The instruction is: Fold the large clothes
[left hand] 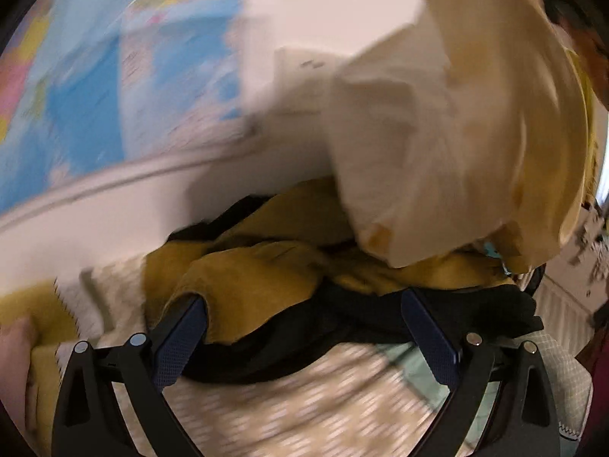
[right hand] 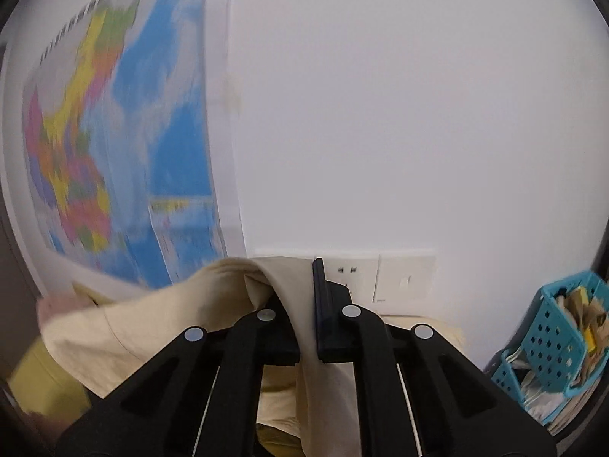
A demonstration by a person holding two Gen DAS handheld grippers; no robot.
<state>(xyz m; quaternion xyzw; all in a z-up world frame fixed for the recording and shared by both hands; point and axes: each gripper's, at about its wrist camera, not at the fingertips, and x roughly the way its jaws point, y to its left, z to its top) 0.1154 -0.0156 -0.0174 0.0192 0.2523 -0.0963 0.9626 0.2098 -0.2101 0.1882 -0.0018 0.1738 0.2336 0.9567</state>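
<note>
Beside white wall (right hand: pixel 418 114), blue basket (right hand: pixel 559 327) holds crumpled papers (right hand: pixel 582 312).

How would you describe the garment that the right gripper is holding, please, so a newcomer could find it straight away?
Start from the white wall with the colourful map; the cream garment hangs in front of its socket plate, pinched in the shut right gripper. From the left wrist view it hangs above a heap, paler than the mustard cloth and black cloth below it.
</note>
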